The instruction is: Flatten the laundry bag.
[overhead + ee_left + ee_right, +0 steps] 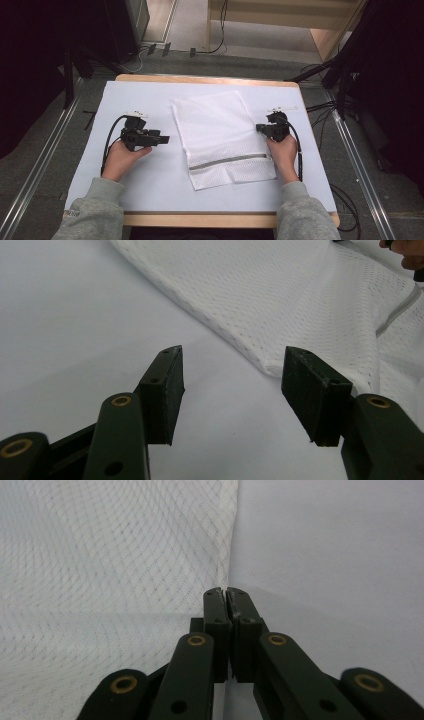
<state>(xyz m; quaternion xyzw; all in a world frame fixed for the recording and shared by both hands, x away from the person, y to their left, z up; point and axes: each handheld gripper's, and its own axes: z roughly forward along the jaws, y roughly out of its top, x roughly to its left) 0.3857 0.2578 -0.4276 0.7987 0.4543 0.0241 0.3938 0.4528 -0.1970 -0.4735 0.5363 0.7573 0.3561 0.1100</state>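
My left gripper [161,138] rests low just left of the white mesh bag [220,135], jaws spread wide and pointing toward its near edge, my left hand [121,157] wrapped around the grip. My right gripper [260,128] sits at the bag's right edge, jaws pressed together, my right hand [284,152] behind it. Both grey-sleeved forearms reach forward.

One overhead, two low tool cameras — all sharing the mesh bag [222,140].

- I see a white mesh laundry bag [220,135], fine honeycomb weave, grey zip stripe [227,161] across it.
- Under the bag, my table cover [150,95] is plain pale lilac-white.
- Both grippers [232,390] [227,597] look black, with brass-coloured rivets.
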